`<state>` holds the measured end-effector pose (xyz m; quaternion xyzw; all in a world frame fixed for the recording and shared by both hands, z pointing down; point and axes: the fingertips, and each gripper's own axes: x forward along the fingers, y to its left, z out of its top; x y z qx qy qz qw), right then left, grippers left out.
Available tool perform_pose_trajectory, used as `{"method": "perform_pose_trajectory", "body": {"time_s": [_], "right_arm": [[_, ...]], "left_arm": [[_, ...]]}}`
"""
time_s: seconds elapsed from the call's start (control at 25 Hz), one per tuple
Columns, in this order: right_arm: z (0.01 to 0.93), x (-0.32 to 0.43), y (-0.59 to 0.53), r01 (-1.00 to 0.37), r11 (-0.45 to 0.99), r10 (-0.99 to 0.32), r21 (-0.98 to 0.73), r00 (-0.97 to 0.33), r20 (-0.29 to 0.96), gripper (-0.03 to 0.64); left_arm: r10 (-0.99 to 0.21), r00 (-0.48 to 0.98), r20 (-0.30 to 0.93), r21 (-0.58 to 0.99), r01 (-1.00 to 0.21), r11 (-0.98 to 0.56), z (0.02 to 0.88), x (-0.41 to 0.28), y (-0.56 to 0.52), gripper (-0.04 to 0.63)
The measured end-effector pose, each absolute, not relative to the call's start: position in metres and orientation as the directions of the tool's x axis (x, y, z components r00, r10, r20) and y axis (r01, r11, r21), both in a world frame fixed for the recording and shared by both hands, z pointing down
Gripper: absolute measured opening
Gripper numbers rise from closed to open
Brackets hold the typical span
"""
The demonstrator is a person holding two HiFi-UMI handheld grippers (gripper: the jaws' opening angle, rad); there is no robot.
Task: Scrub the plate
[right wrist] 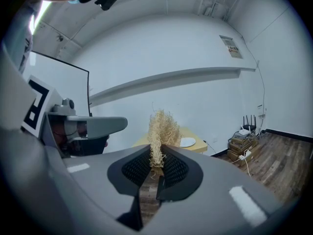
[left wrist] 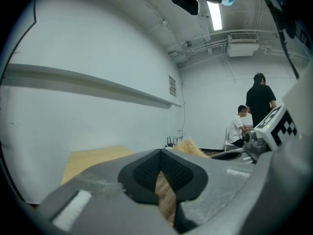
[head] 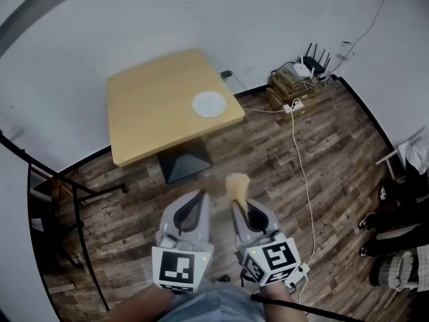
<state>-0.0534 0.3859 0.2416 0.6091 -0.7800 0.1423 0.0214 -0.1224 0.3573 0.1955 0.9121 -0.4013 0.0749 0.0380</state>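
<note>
A white plate (head: 209, 104) lies near the right edge of a square wooden table (head: 154, 106), well ahead of both grippers; it also shows small in the right gripper view as the plate (right wrist: 187, 142). My right gripper (head: 236, 196) is shut on a tuft of straw-coloured scrubber fibre (head: 237, 185), which sticks up from its jaws as the scrubber (right wrist: 161, 131). My left gripper (head: 199, 198) is shut with nothing between its pads (left wrist: 146, 173). Both are held over the wooden floor, short of the table.
A router and stacked boxes (head: 298, 79) sit by the far wall, with a white cable (head: 303, 173) trailing across the floor. A black metal rack (head: 60, 200) stands at left. Two people (left wrist: 252, 111) are at the far end of the room. Feet and a chair (head: 402, 206) are at right.
</note>
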Motion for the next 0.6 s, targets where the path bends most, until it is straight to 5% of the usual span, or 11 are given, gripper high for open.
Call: {"method": "perform_pose_trajectory", "body": {"time_s": [0.6], "right_arm": [[0.210,-0.052,0.258,-0.969,0.224,-0.954,-0.103,-0.239,0.179,0.049]], "left_arm": [[-0.732,0.675,0.089,0.055,-0.737,-0.673,0.176,-0.126,0.226,0.020]]}}
